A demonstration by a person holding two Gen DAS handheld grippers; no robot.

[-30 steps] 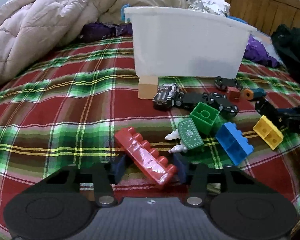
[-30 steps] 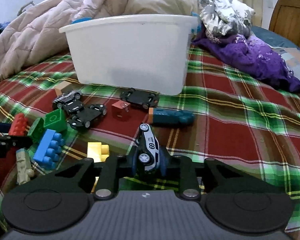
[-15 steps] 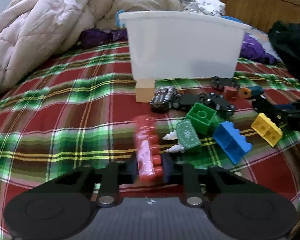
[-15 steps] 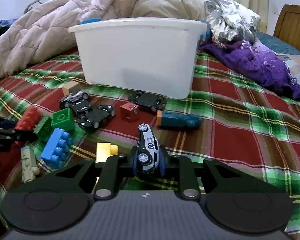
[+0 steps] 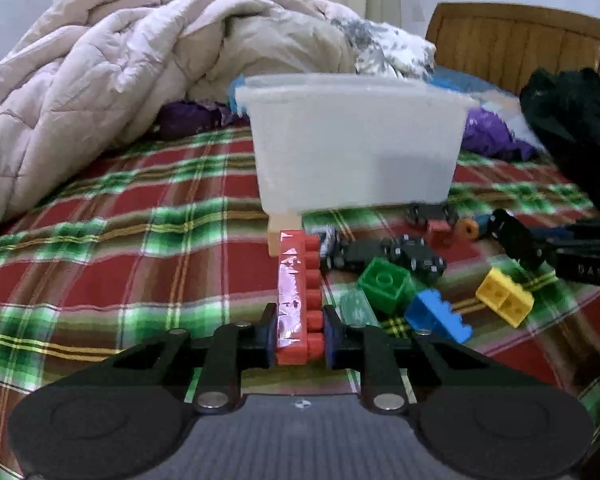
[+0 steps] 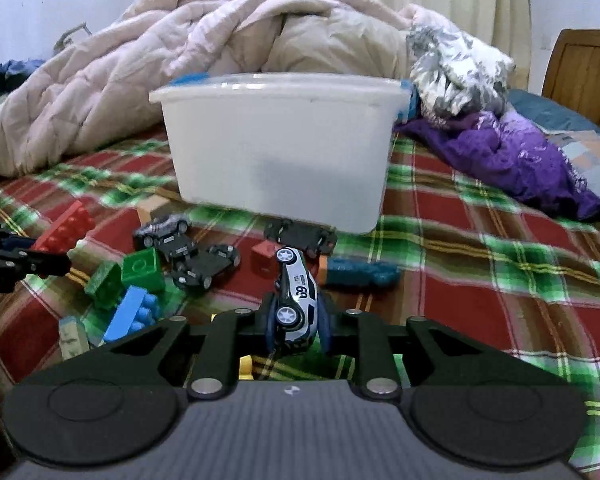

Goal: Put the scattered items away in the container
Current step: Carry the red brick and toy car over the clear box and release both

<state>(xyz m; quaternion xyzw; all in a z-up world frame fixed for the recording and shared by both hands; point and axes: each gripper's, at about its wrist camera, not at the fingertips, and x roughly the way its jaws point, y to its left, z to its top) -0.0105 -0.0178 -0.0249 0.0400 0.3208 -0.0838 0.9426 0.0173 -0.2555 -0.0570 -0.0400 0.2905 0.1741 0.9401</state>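
Now, step: both loads gripped, carry pending.
Left gripper (image 5: 300,334): clamped on red brick (image 5: 299,292).
Right gripper (image 6: 296,330): clamped on white toy car (image 6: 296,300).
Container (image 6: 278,148): far, centre.
Next: lift over rim, release inside.

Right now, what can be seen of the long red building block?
The red building block is a long, glossy plastic brick with a single row of round studs along one side and a shiny film or glare on its flat face. It is clamped at its near end between the pads of the left claw, pointing away toward the white tub, and seems lifted clear of the plaid bedspread. In the right wrist view its far end sticks out beyond the claw. Nothing else visibly touches it.
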